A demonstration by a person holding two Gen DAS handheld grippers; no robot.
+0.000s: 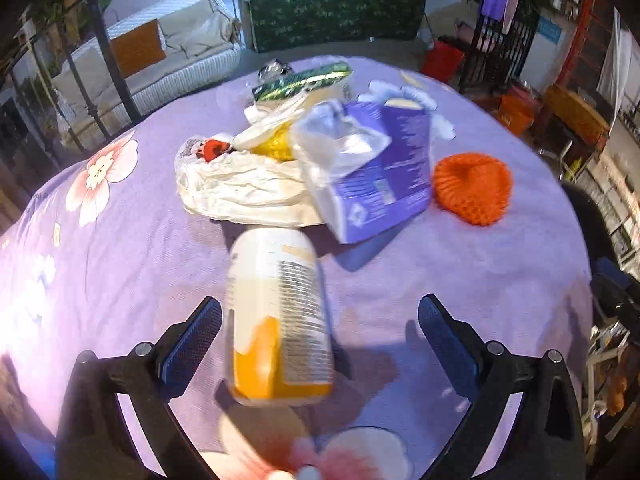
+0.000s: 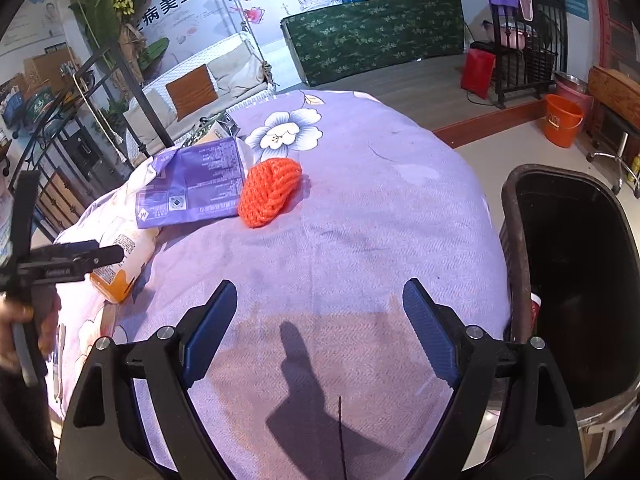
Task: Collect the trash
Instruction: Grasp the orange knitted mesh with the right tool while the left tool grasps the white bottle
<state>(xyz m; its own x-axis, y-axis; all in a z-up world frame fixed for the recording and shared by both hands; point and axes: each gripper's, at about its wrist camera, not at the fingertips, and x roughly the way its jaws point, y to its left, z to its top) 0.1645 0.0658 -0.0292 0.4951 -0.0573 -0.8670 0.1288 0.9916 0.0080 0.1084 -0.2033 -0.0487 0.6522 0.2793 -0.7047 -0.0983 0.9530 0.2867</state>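
Observation:
On the purple flowered tablecloth (image 1: 120,264) lies a white-and-orange bottle (image 1: 280,312) on its side. My left gripper (image 1: 320,332) is open around it, the pads apart from its sides. Beyond lie a white plastic bag (image 1: 240,188), a purple tissue packet (image 1: 376,176), an orange foam net (image 1: 472,188) and a green box (image 1: 304,80). My right gripper (image 2: 320,312) stands open over bare cloth with nothing between its fingers. The orange foam net (image 2: 272,192), purple packet (image 2: 192,184) and bottle (image 2: 120,264) lie ahead to its left, where a hand (image 2: 24,320) holds the left gripper (image 2: 100,258).
A dark trash bin (image 2: 516,240) stands against the table's right edge, with a red-and-white cup (image 2: 535,308) at its rim. On the floor beyond are an orange bucket (image 2: 562,120) and a red bag (image 2: 478,72). A white sofa (image 1: 160,60) sits behind the table.

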